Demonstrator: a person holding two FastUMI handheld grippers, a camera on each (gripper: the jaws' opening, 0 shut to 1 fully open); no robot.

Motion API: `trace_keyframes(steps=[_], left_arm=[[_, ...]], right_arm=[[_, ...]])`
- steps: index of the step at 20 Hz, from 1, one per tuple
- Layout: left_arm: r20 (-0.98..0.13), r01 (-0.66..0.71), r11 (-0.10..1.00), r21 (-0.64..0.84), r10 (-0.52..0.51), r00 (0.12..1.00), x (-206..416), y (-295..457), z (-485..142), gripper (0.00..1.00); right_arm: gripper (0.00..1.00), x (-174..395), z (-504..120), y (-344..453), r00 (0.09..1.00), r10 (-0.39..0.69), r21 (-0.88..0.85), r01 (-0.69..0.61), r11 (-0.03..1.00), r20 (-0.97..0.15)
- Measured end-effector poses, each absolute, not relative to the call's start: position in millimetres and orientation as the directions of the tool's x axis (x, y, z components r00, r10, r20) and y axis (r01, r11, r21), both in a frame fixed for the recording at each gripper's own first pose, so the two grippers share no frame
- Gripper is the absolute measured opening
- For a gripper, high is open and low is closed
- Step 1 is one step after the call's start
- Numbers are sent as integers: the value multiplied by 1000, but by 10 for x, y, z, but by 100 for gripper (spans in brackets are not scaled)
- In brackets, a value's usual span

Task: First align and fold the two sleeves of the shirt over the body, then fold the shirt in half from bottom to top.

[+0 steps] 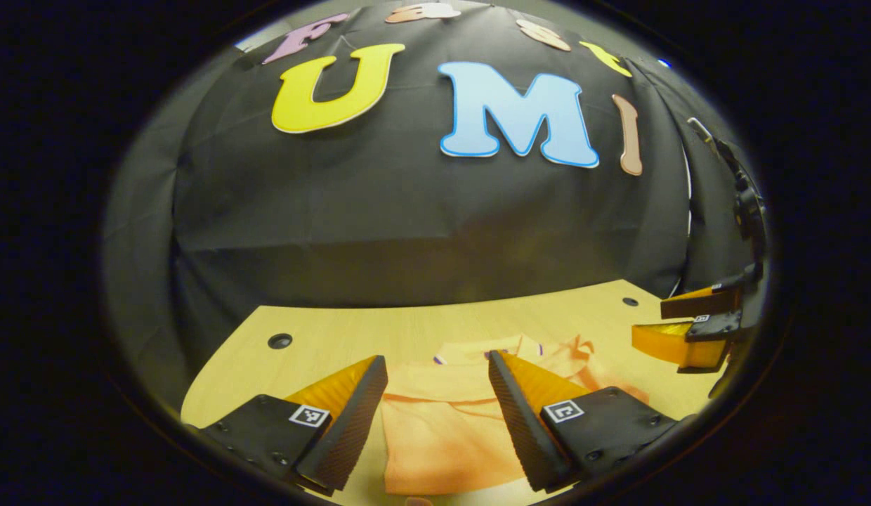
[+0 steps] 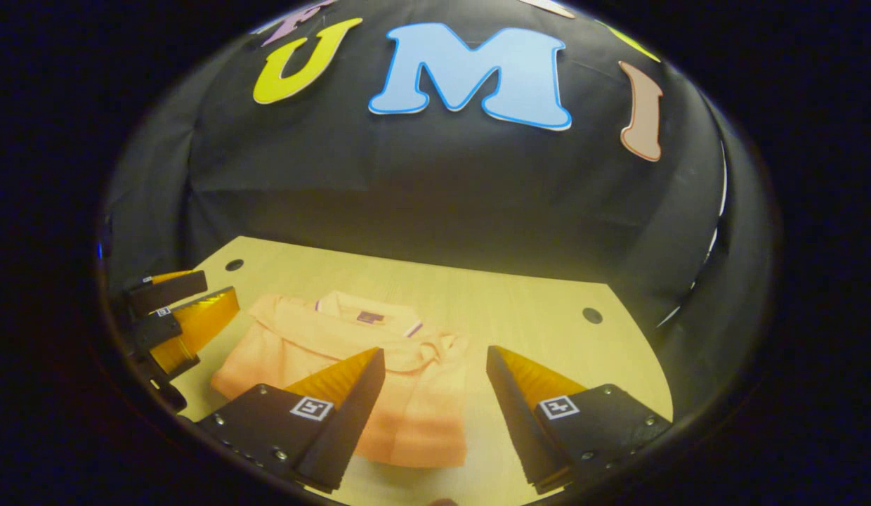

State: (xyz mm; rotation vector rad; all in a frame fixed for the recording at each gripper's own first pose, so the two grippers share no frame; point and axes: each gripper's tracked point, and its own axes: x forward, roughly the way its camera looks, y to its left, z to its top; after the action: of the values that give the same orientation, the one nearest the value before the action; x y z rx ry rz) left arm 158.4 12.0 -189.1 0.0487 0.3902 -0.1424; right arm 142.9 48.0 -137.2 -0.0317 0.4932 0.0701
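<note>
You've got the orange polo shirt (image 2: 400, 393) lying flat on the light wooden table (image 2: 534, 309), and in the right gripper view it's a neat upright rectangle: long axis running from your near edge toward the black cloth wall, collar end pointing away from you at the wall, hem toward you. The collar (image 2: 369, 316) sits open at the far end, pale with a thin dark stripe along its edge, and there's a small dark label inside the neck. Both sleeves look folded in over the body; the one on the shirt's left shoulder (image 2: 267, 330) bulges out a little past the body's edge, and there's a ruffled bit of cloth at the opposite shoulder (image 2: 446, 348). The fabric lies smooth with one soft crease across the chest.

Your right gripper (image 2: 435, 414) hangs above the shirt's near right part with its fingers spread wide, gripping nothing; one finger (image 2: 337, 400) overlaps the shirt body in the picture, the other (image 2: 534, 400) sits over bare table.

In the left gripper view, your left gripper (image 1: 435, 422) is also gaping, nothing between the fingers, and the shirt (image 1: 442, 436) fills the gap below it, collar again toward the wall. Off at the right edge of that view you can see the right gripper (image 1: 688, 327) raised above the table, its fingers parted too. The table (image 1: 323, 334) has small round holes near its far corners.
</note>
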Motion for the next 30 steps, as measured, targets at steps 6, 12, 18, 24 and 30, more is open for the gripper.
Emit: trace_keyframes(steps=[6,12,18,24,30], left_arm=[[-326,117,993,15,-105,939,1159,-13,-1530,95],[-273,18,1000,-12,-21,962,702,-51,-1182,95],[-199,-1,1000,14,4,980,251,-122,-793,95],[-153,34,999,30,-29,988,-6,-166,-529,95],[-123,52,999,14,-49,991,-145,-110,-403,95]], right_arm=[[97,949,-984,324,920,74,-8,-84,996,-385],[97,570,-628,170,956,103,-34,-117,993,-274],[97,206,-393,170,969,139,-8,-144,990,-205],[97,4,-194,231,981,120,-17,-124,992,-153],[97,-171,-74,309,988,99,-2,-100,995,-120]])
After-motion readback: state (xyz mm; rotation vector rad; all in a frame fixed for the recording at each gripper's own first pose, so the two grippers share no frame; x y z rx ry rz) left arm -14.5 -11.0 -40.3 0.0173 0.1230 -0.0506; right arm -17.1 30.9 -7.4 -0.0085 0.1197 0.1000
